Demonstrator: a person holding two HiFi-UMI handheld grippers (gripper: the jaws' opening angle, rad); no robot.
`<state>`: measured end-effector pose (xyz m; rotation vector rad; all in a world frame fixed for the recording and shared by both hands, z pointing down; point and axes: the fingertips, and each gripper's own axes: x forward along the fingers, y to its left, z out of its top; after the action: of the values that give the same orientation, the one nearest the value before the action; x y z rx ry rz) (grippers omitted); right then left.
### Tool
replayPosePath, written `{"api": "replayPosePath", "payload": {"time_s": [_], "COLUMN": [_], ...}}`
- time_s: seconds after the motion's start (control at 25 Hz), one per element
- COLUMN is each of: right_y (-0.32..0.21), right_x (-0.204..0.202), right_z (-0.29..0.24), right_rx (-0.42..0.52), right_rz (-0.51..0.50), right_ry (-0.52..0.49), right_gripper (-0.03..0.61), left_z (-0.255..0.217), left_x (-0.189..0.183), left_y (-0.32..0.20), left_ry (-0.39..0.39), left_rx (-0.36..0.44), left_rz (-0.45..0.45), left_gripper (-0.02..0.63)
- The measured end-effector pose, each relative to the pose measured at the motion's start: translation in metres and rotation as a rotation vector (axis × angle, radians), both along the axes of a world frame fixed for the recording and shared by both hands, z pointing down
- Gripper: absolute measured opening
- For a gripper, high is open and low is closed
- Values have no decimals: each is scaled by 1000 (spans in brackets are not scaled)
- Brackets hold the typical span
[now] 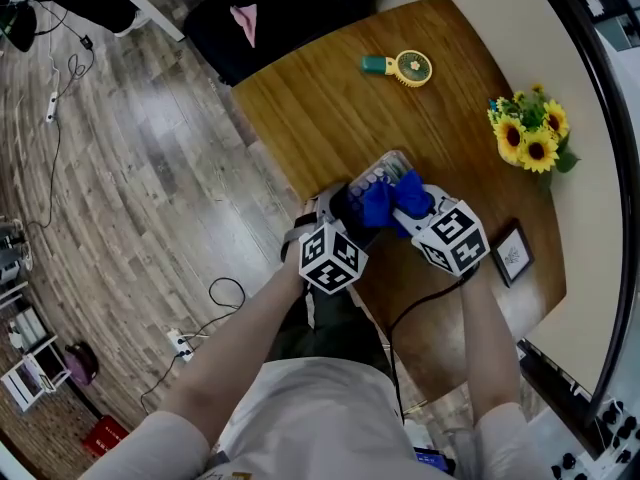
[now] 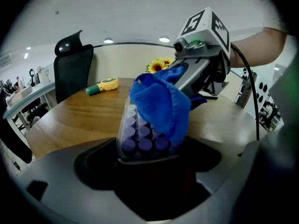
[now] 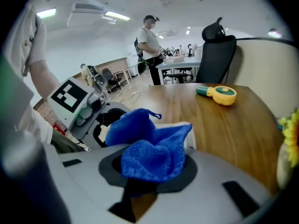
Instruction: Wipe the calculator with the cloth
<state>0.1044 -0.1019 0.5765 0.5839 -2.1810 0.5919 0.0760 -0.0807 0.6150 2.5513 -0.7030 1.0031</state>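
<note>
Wooden table (image 1: 330,118), yellow handheld fan (image 1: 400,67), sunflowers (image 1: 530,133), picture frame (image 1: 512,253), black chair (image 2: 72,64)

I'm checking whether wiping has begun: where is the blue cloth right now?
Head view, centre: the blue cloth is bunched in the right gripper's jaws, draped on the calculator that the left gripper holds over the wooden table.

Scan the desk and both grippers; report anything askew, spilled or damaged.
Nothing looks spilled or damaged. The calculator sits tilted rather than flat, but only because the left gripper clamps its near end. The blue cloth, bunched in the right gripper, lies over it, which suits wiping.
</note>
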Motion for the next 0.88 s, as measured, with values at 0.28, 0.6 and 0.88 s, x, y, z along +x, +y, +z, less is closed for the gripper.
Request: {"api": "replayPosePath", "payload": {"time_s": [0.28,0.6,0.88], "right_y": [-36,-94,-105], "right_x": [57,35,-13], "right_z": [-8,-69,-38], "right_rx": [119,359,296], "right_rz": [199,372,338], "right_ry": [121,50,49], "right_gripper": [94,89,92], "left_z": [-1,0,-1], "left_x": [-1,0,0], "left_y": [1,1,0], "left_ry": [1,-2,-1], "left_rx": [2,0,-1], "left_rz": [0,1,-2], "left_gripper": [449,449,449]}}
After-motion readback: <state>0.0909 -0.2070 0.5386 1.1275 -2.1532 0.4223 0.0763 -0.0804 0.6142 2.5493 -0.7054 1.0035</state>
